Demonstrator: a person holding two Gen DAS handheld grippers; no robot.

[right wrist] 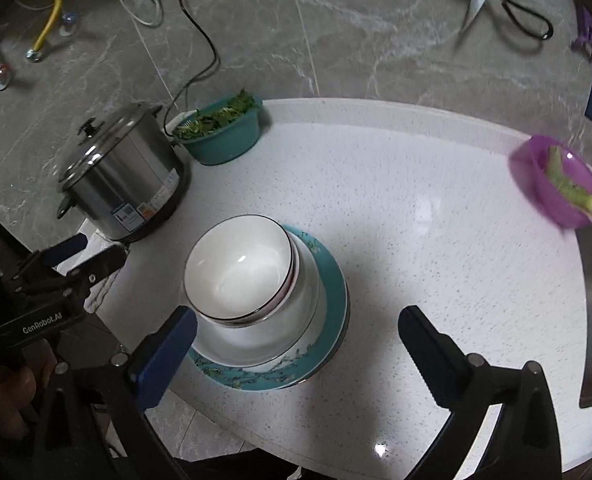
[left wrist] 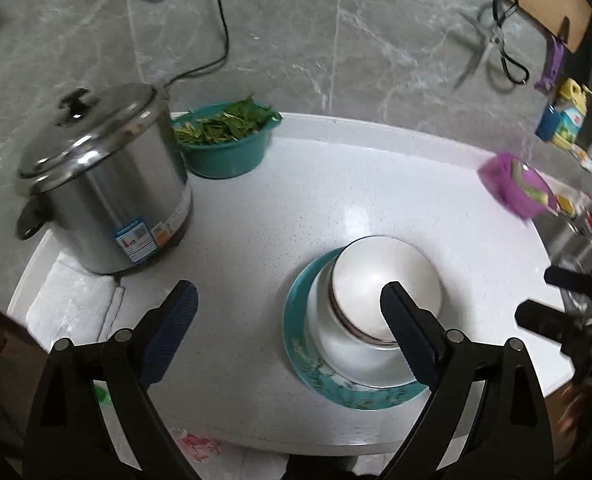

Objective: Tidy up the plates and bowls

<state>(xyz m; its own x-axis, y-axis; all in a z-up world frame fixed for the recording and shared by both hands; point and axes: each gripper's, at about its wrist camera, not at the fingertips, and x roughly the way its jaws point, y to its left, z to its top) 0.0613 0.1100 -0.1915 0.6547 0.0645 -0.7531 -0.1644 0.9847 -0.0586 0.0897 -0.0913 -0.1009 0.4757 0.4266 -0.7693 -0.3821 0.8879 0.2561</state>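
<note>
Left wrist view is showing the counter (left wrist: pixel 335 184), white and speckled, lying against a grey marbled wall (left wrist: pixel 296 32). Taking the pot (left wrist: pixel 108 184) as landmark: it is standing at the counter's far left, steel, lid on, its black cord (left wrist: pixel 220 36) running up the wall behind it. A folded white cloth (left wrist: pixel 72 304) is lying under and in front of the pot.

Plate stack (right wrist: pixel 327 320): teal flowered plates are sitting well to the right of the pot and nearer the counter's front edge. A large white bowl (right wrist: pixel 296 332) is resting on the plates, and smaller white bowls (right wrist: pixel 240 268) are nesting inside it, upright, the top one showing a dark rim. The whole pile is standing alone on the counter, touched by nothing.

Teal basin (left wrist: pixel 226 140): sitting just right of the pot, behind it against the wall, and holding green leaves.

Purple bowl (right wrist: pixel 559 184): lying far right of the pot, at the counter's opposite end, tilted, with a green strip inside; blurred.

Scissors (left wrist: pixel 495 44) are hanging on the wall, high and far right of the pot.

Left gripper (left wrist: pixel 288 320): jaws are standing wide apart, holding nothing; in its own view the right finger is overlapping the bowls, but the right wrist view is showing this gripper beside the pot, clear of the stack.

Right gripper (right wrist: pixel 296 340): jaws are standing wide apart, empty; its left finger is overlapping the stack's near-left edge in view, contact not resolvable.
</note>
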